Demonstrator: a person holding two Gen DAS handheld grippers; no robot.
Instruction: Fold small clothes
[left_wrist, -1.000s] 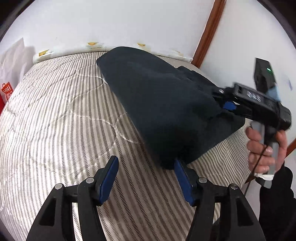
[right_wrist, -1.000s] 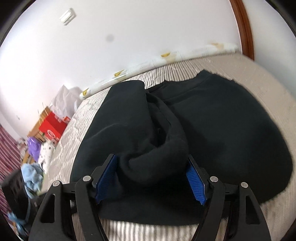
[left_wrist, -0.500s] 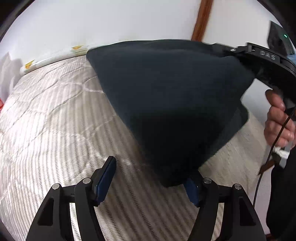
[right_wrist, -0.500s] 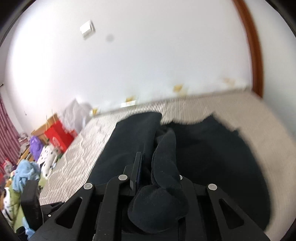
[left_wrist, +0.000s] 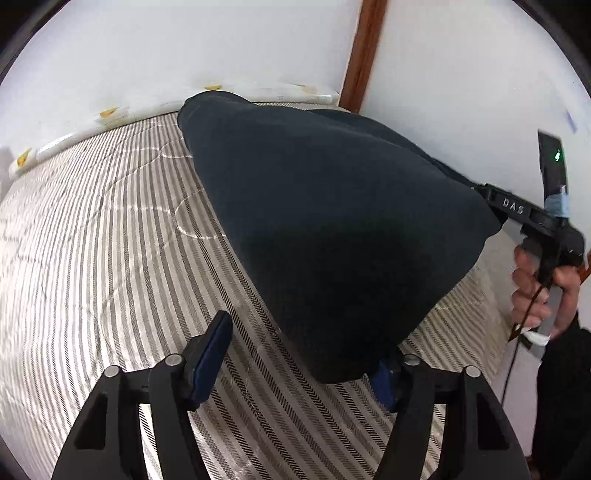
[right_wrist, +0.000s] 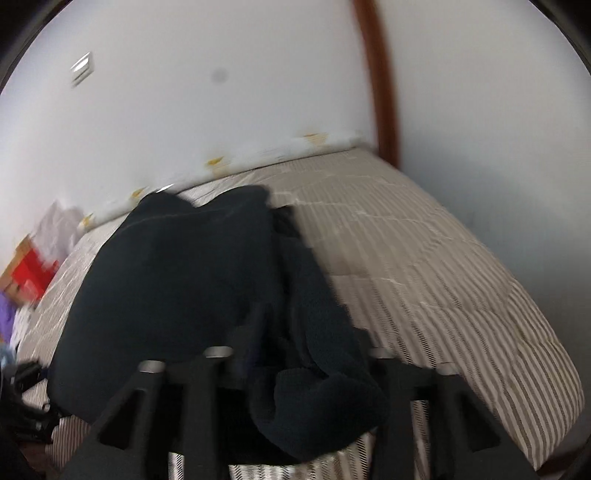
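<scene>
A dark navy fleece garment (left_wrist: 332, 229) lies on the striped bed, one edge lifted up and to the right. My left gripper (left_wrist: 299, 354) is open; its left blue pad (left_wrist: 212, 354) is bare and the cloth's lower corner drapes over the right pad. My right gripper (left_wrist: 491, 206) shows at the right of the left wrist view, shut on the garment's raised edge. In the blurred right wrist view the right gripper (right_wrist: 280, 332) pinches a bunched fold of the garment (right_wrist: 177, 280), with cloth spilling over the jaws.
The striped quilted bed (left_wrist: 92, 240) reaches a white wall and a pale bolster (left_wrist: 110, 114) at the far edge. A brown door frame (left_wrist: 364, 51) stands at the back right. Red and purple items (right_wrist: 29, 277) lie off the bed's left side.
My right gripper closed on the bunched cloth, lifted it and carried it across, so the right half of the bed is now bare. The left gripper stayed open near the lower corner.
</scene>
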